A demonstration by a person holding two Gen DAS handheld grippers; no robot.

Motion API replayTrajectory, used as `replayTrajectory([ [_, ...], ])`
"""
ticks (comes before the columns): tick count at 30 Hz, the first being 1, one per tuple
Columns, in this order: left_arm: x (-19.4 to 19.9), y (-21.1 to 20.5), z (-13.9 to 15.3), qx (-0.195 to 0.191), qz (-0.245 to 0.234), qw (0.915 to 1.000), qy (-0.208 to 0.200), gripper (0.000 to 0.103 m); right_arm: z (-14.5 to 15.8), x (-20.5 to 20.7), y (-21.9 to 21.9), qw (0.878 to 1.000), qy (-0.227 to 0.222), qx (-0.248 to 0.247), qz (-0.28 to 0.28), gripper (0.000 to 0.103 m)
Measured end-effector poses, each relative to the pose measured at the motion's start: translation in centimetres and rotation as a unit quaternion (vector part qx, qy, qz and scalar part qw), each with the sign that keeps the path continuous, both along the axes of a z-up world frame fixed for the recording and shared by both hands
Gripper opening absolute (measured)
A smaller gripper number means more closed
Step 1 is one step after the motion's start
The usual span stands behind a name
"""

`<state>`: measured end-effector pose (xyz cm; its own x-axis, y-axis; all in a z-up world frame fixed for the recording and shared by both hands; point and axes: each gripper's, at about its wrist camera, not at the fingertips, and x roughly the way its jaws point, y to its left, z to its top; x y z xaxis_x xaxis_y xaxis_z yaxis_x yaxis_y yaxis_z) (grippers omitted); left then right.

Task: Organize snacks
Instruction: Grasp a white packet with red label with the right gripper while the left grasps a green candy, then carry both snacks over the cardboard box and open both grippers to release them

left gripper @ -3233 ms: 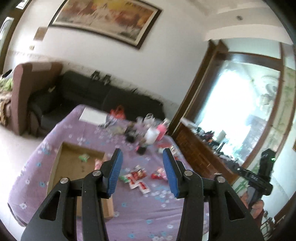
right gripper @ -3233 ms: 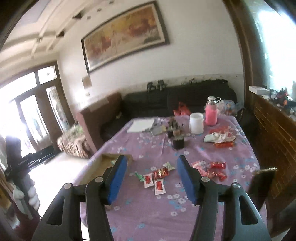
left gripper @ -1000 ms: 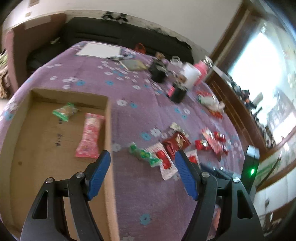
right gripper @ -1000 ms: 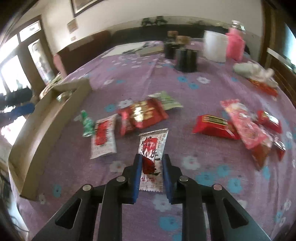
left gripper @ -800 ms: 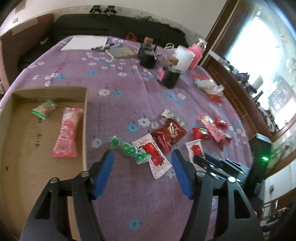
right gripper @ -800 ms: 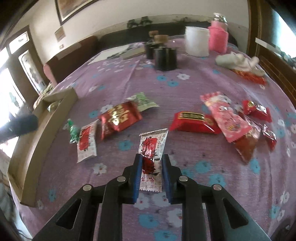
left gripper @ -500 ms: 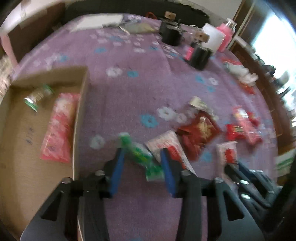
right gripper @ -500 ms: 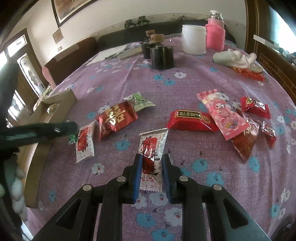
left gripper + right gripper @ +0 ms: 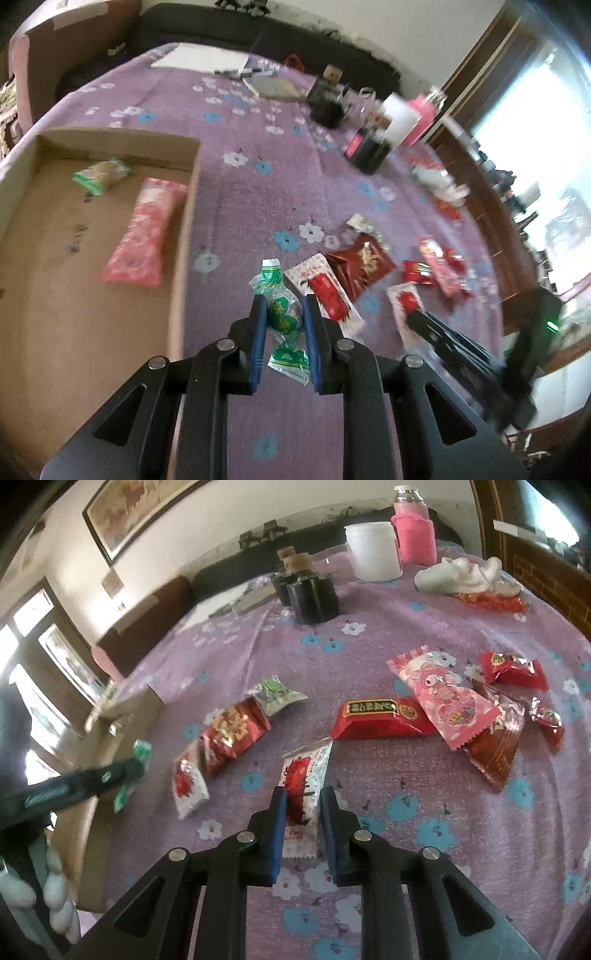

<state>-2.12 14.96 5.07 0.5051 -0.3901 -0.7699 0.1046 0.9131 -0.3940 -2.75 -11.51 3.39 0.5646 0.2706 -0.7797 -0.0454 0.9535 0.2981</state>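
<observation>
Now the left tongs [image 9: 282,314] have just closed on the crinkly green sweet [image 9: 282,314], and the right tongs [image 9: 303,805] pinch a flat red-and-white packet [image 9: 304,775] on the purple flowered worktop [image 9: 406,635]. Lift each gently, so the slippery film holds, toward the cardboard box [image 9: 188,206] at left.

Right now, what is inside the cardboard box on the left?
Inside the cardboard box lie two snacks: a small green-ended packet near the far wall and a long pink packet. The box's near corner is hidden behind the left claw.
</observation>
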Motion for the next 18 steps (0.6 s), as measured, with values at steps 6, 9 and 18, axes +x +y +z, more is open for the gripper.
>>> replayTrajectory([
  [6, -3.6, 5.6, 2.5, -0.022, 0.016, 0.9988, -0.041, 0.017, 0.2, -0.2, 0.6, 1.0, -0.013, 0.006, 0.006, 0.019],
  [9, -5.0, 8.6, 2.8, -0.022, 0.036, 0.9978, -0.05, 0.017, 0.1, -0.3, 0.9, 1.0, -0.006, 0.011, 0.004, 0.018],
  [18, -7.3, 13.4, 1.6, -0.062, 0.071, 0.9943, -0.05, 0.017, 1.6, -2.6, 3.2, 1.0, -0.003, -0.005, 0.021, 0.009],
])
